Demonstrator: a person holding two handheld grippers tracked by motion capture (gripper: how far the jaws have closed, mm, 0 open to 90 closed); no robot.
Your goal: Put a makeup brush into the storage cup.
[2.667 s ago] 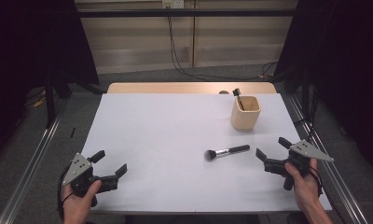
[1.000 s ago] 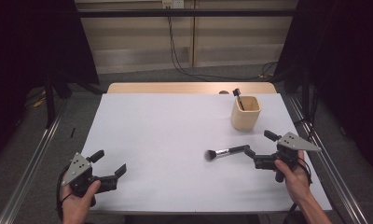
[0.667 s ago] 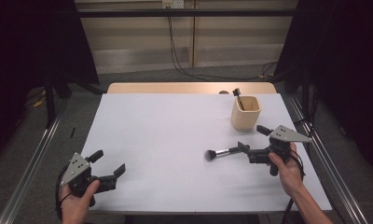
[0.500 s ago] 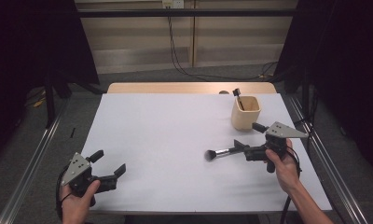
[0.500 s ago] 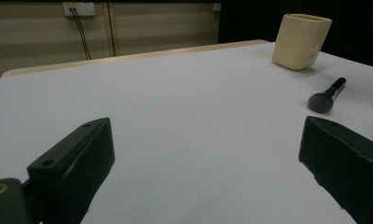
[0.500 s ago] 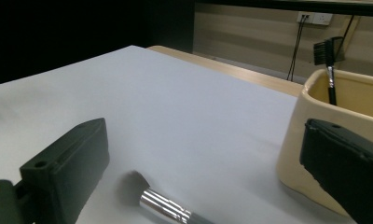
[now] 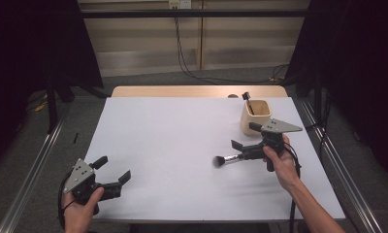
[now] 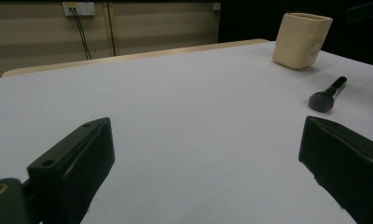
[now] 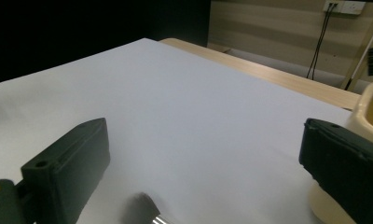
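High view: a white table [image 7: 182, 145] runs away from the person, with a bare wooden strip along its far edge. At the right, the right gripper [image 7: 246, 138] is held over the table with its jaws spread wide and nothing between them. They point left, one jaw toward the cup [image 7: 255, 115] and the other nearer the person. A brush [image 7: 227, 158] lies on the table just under and to the left of this gripper, its dark head at the left end and its handle running right beneath the gripper body. Whether the gripper touches the handle cannot be told. The cream cup stands just beyond the gripper, toward the far right corner, and a second brush [image 7: 247, 99] stands upright in it. At the near left corner the left gripper [image 7: 116, 169] is held at the table's edge, jaws wide apart and empty, well apart from the brush.

Left gripper view: the two black jaws stand far apart at the bottom corners with bare table between them. The brush [image 8: 327, 95] lies at the far right, head toward the camera, and the cup [image 8: 302, 40] stands beyond it.

Right gripper view: the jaws are again wide open, nothing clamped. The brush's blurred head [image 9: 140, 208] and a bit of its metal collar show low between them, close to the camera. The cup [image 9: 369, 121] sits behind the right-hand jaw.
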